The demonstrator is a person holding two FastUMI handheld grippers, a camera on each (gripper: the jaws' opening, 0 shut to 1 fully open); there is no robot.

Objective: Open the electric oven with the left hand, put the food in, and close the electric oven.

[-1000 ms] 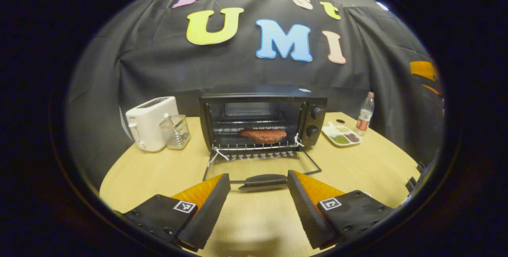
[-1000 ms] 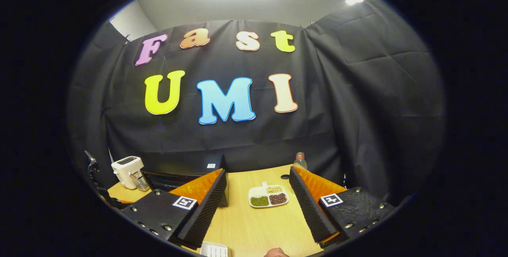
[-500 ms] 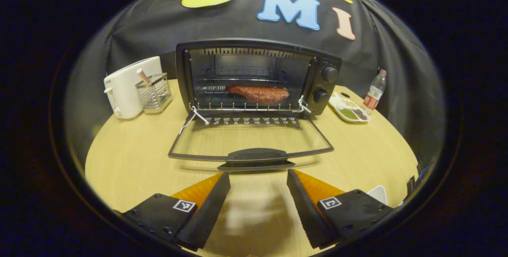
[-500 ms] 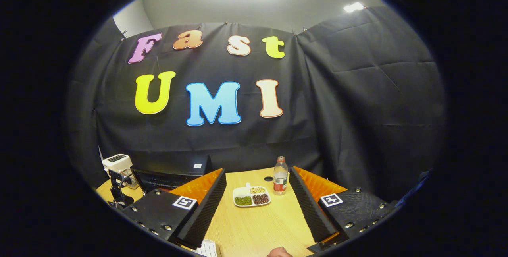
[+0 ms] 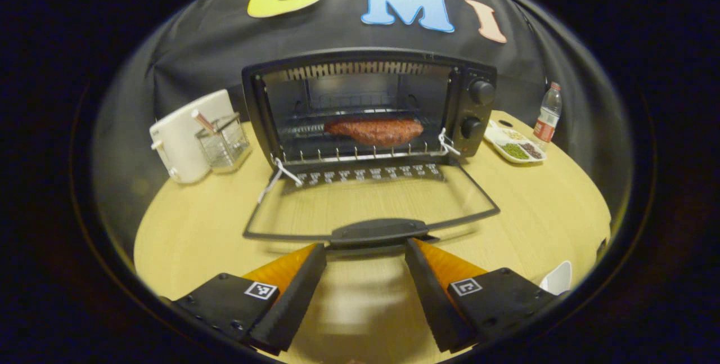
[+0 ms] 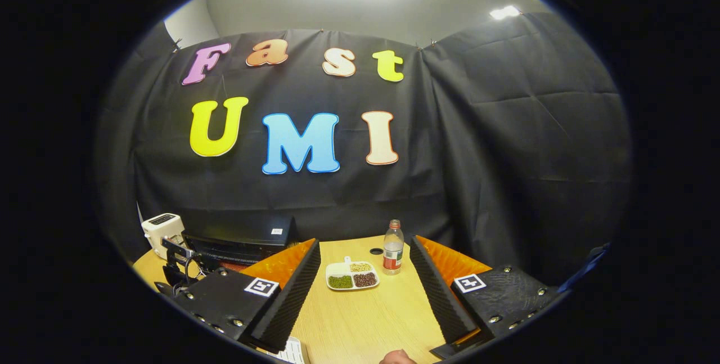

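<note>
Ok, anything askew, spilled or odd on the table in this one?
Nothing spilled or damaged. The oven door lies fully open with the food on the rack, as the task expects. The toaster, holder, dish and bottle stand upright. Both the left tool and the right tool are open and empty.

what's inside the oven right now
A reddish piece of food lies on the wire rack inside the open oven. The rack's bars show around it. The underside of the food and the floor beneath it are hidden.
</note>
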